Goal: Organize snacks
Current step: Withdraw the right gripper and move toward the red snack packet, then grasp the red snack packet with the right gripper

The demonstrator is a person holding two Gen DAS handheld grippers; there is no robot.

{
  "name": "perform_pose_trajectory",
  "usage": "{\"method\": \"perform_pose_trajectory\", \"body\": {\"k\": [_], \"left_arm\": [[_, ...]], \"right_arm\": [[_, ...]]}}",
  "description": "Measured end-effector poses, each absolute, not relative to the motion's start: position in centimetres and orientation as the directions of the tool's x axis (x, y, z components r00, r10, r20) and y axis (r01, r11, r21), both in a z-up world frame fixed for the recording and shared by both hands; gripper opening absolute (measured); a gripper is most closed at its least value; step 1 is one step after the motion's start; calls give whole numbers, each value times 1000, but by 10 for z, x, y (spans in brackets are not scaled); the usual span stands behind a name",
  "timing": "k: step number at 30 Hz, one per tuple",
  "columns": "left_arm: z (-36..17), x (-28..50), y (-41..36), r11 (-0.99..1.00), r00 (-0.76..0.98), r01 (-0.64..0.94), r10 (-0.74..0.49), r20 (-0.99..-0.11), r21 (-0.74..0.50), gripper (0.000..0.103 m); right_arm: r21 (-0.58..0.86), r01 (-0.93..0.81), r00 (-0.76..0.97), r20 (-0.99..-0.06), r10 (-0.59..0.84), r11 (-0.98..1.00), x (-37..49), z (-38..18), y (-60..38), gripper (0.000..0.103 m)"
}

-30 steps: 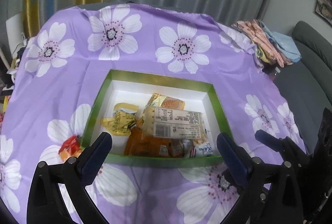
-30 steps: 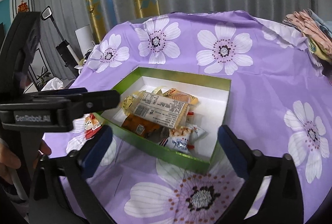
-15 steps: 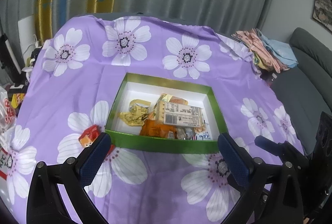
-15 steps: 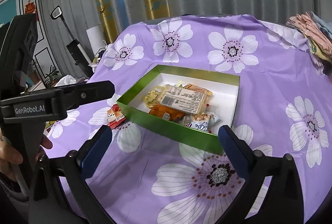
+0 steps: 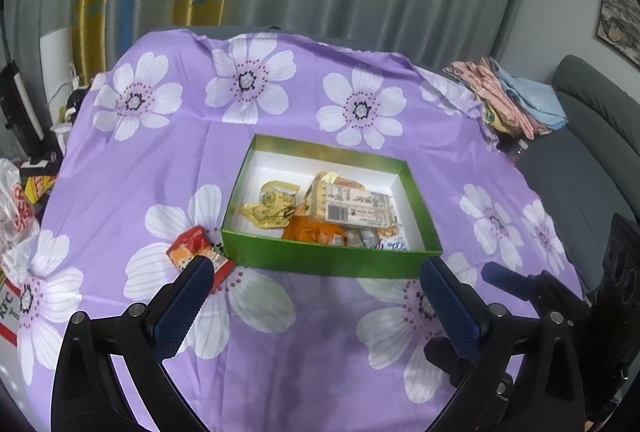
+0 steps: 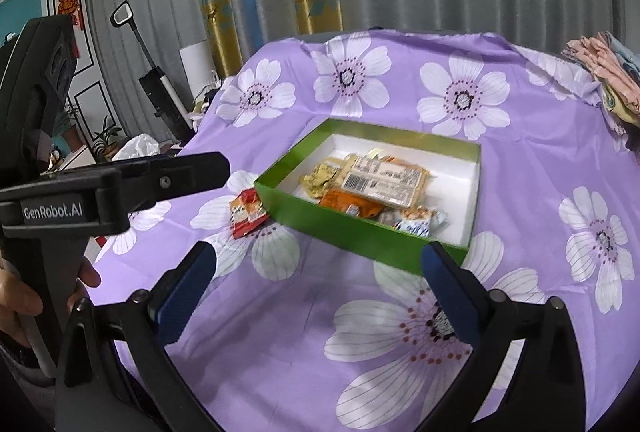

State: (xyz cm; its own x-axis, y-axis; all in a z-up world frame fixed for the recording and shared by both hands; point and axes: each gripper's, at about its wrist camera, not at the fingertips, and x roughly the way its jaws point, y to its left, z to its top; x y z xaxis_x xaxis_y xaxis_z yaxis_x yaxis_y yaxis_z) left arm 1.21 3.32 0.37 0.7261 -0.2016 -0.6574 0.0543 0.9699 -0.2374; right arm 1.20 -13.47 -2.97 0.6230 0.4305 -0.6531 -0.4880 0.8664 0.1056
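A green box (image 5: 328, 260) (image 6: 352, 228) with a white inside sits mid-table and holds several snack packets: a long beige bar (image 5: 352, 208) (image 6: 384, 182), an orange packet (image 5: 312, 232) (image 6: 348, 202), yellow wrappers (image 5: 268, 208) (image 6: 320, 176) and a small white-blue candy (image 5: 394, 243) (image 6: 416, 224). One red snack packet (image 5: 196, 252) (image 6: 247, 213) lies on the cloth just left of the box. My left gripper (image 5: 316, 292) hangs open in front of the box, holding nothing. My right gripper (image 6: 320, 284) is open too, near the box's front right corner, and holds nothing.
The table wears a purple cloth with white flowers (image 5: 160, 160) (image 6: 540, 192). Folded clothes (image 5: 516, 100) (image 6: 600, 72) lie at its far right edge, beside a grey sofa (image 5: 592, 136). Plastic bags (image 5: 16, 200) sit off the left edge. A hand (image 6: 16, 296) grips the left tool's handle.
Both grippers have drawn back and up from the box, so it looks smaller and farther. The red packet beside the box has come fully into view. Both stay open.
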Motion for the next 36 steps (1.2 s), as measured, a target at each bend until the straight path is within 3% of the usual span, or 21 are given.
{"method": "perform_pose_trajectory", "body": {"k": [11, 15, 31, 33, 36], "left_arm": [[-47, 13, 90, 958, 660, -68, -167, -732, -279, 102], [-64, 12, 114, 944, 673, -95, -173, -719, -315, 102], [-105, 92, 164, 936, 634, -76, -220, -741, -343, 102], [-112, 102, 164, 942, 613, -58, -228, -757, -331, 99], [-125, 113, 167, 940, 582, -25, -263, -769, -340, 85]], "right_arm": [[124, -544, 520, -727, 449, 830, 12, -68, -106, 103], [137, -557, 489, -744, 457, 819, 15, -81, -96, 103], [207, -578, 406, -766, 498, 789, 40, -120, -71, 103], [208, -583, 397, -771, 498, 786, 41, -124, -70, 103], [211, -575, 390, -779, 491, 791, 45, -130, -71, 103]]}}
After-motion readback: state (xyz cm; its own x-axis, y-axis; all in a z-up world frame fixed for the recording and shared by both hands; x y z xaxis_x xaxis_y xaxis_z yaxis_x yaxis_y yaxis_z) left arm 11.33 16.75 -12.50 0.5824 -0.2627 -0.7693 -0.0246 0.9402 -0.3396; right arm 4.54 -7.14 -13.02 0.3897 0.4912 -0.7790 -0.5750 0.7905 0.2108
